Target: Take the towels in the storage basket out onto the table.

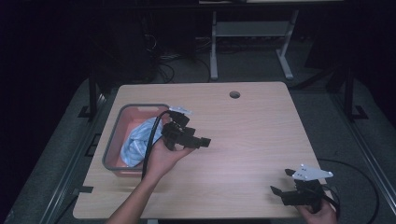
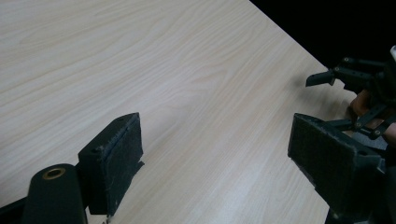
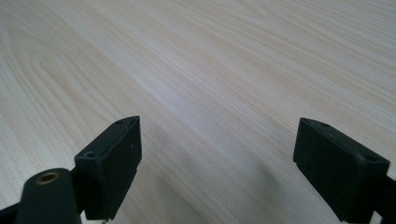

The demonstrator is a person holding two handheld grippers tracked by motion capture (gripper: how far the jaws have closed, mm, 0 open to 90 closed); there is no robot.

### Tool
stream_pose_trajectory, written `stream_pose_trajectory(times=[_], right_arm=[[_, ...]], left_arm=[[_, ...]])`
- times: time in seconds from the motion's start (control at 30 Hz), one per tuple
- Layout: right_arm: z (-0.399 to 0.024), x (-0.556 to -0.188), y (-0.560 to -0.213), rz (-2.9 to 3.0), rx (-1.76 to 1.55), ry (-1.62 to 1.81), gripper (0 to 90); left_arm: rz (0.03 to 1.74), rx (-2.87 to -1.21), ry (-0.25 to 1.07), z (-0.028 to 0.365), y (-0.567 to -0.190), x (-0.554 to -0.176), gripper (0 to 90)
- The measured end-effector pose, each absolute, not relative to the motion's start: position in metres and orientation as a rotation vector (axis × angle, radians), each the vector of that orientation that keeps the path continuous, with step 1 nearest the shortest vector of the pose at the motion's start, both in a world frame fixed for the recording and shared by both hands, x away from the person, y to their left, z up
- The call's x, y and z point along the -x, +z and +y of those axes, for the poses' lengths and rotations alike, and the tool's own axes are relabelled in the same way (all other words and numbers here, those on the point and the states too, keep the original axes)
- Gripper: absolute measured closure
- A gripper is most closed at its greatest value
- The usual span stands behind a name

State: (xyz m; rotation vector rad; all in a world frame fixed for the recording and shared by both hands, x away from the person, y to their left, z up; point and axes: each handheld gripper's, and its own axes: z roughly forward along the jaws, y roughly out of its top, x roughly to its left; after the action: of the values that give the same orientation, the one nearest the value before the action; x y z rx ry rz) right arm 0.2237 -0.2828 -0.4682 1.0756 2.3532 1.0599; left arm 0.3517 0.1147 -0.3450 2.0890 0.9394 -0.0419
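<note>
- At the worktop's (image 1: 261,135) near edge, well right of the tray (image 1: 111,140), your right claw (image 1: 283,183) is spread, empty.
- Farther in, just beside the tray, your left claw (image 1: 201,141) is spread, pointing away from it.
- The blue cloth (image 1: 137,140) lies inside the tray, behind the left claw; its trailing cable could snag the cloth.

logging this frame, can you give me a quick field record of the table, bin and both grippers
table: light wood, hole near far edge
bin: grey rim, pink inside, at table's left side
bin contents: pale blue cloth
left gripper: open, holds nothing, beside the bin, points toward table's middle
right gripper: open, holds nothing, at near right corner
between jaws: bare wood in both gripper views
</note>
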Motion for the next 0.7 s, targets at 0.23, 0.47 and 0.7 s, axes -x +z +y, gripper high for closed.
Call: stream_pose_trajectory(times=[0.23, 0.47, 0.7], right_arm=[[-0.284, -0.223, -0.468, 2.346, -1.078, 1.067, 14.7], [-0.282, -0.223, -0.467, 2.349, -1.080, 1.070, 14.7], [-0.281, -0.222, -0.467, 2.352, -1.068, 1.068, 14.8]], left_arm=[[0.971, -2.079, -0.014, 0.130, -0.338, -0.357, 17.1], [1.020, -2.064, 0.017, 0.154, -0.331, -0.363, 17.1], [1.067, -2.038, 0.043, 0.175, -0.327, -0.366, 17.1]])
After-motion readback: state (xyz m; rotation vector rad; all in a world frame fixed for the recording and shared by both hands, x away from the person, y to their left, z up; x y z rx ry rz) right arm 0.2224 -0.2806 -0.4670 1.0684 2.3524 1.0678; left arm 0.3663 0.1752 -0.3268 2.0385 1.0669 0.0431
